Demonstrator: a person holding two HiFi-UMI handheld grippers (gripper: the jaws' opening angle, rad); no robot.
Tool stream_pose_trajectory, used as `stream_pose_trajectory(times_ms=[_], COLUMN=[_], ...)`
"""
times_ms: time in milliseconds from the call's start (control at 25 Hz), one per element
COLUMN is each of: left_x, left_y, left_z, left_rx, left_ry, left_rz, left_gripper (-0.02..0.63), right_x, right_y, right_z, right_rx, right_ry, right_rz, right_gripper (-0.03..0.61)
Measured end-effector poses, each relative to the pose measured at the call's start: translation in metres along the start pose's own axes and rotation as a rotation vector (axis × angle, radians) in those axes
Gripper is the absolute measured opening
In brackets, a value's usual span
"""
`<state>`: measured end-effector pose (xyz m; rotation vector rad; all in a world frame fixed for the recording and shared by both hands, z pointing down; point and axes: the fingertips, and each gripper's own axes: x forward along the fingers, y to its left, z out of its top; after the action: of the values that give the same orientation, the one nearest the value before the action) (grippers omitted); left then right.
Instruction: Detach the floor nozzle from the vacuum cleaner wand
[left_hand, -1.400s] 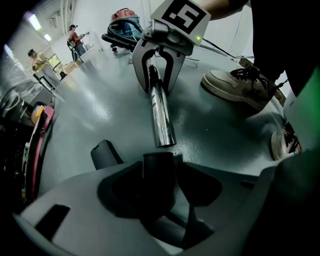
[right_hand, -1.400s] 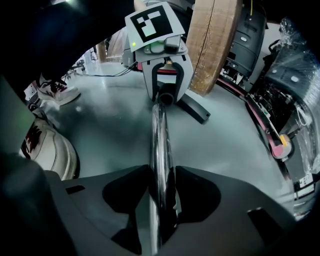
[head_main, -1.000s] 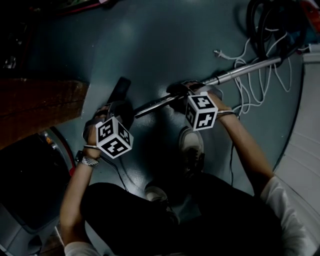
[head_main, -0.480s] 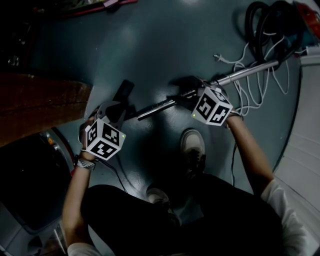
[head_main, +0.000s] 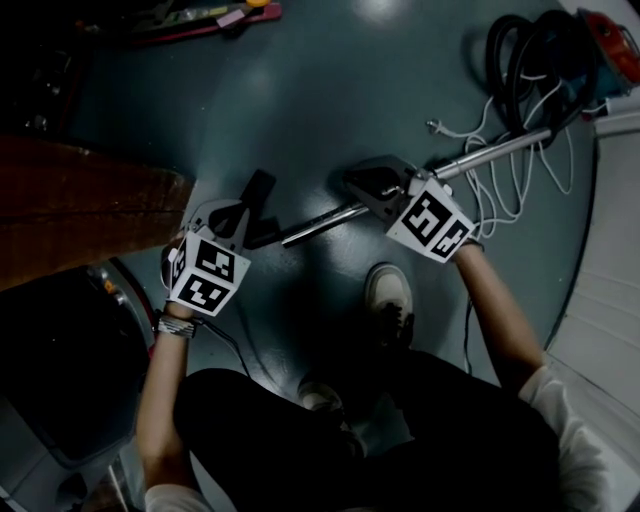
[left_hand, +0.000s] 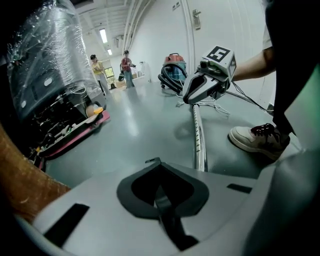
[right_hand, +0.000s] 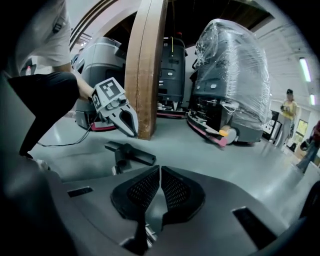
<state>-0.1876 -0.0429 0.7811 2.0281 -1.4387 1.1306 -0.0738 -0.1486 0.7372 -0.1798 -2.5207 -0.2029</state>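
Observation:
The chrome wand (head_main: 470, 152) lies on the grey floor, and its lower end meets the neck of the black floor nozzle (head_main: 256, 194). My left gripper (head_main: 241, 220) hovers just left of the nozzle's neck, shut and holding nothing. My right gripper (head_main: 353, 182) hangs above the wand's middle. Its jaws are closing and almost together, with nothing between them. In the left gripper view the wand (left_hand: 199, 142) runs away under the right gripper (left_hand: 192, 93). In the right gripper view the nozzle (right_hand: 131, 153) lies below the left gripper (right_hand: 131, 123).
A red vacuum body (head_main: 607, 40) with a coiled black hose (head_main: 520, 60) and white cable (head_main: 500, 190) sits at the far right. A wooden post (head_main: 80, 205) stands to the left. My shoe (head_main: 388, 292) is near the wand. Wrapped machines (right_hand: 232, 75) stand beyond.
Both grippers have lifted off the wand and nozzle, and their jaws have closed. The left one drew back to the left, and the right one rolled and moved right.

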Motion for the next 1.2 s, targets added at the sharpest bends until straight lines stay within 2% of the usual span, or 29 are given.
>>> stream_pose_trajectory(times_ms=[80,200,280,400,520,760,1000,1200], left_x=[-0.005,-0.018,-0.028,-0.045,-0.068,-0.116,-0.168,-0.218], left_y=[-0.002,0.004,0.01,0.017,0.024,0.044,0.067,0.074], left_z=[0.007,0.023,0.038,0.063,0.085,0.128,0.192,0.245], left_rx=[0.022,0.097,0.11,0.093,0.043,0.011,0.009,-0.044], left_ry=[-0.001,0.003,-0.018,-0.069,-0.126,-0.192,-0.253,-0.362], left_rz=[0.002,0.035,0.042,0.033,0.044,0.101,0.175,0.212], left_gripper=[0.002,0.002,0.002,0.002,0.002,0.002,0.002,0.002], right_x=[-0.003,-0.007,-0.015,-0.034,-0.058,-0.108,-0.153,-0.198], right_y=[-0.005,-0.014,-0.018,-0.029,-0.041,-0.063,-0.091,-0.11], right_z=[0.008,0.03,0.05,0.082,0.113,0.166,0.222,0.274], right_rx=[-0.004,-0.007,-0.025,-0.053,-0.044,-0.04,-0.06,-0.054], right_ry=[0.009,-0.01,-0.022,-0.048,-0.093,-0.171,-0.211,-0.258], right_rz=[-0.04,-0.082,-0.098,-0.136,-0.177,-0.232,-0.256,-0.297], right_gripper=[0.032,0.029,0.028,0.028,0.028,0.028,0.028,0.028])
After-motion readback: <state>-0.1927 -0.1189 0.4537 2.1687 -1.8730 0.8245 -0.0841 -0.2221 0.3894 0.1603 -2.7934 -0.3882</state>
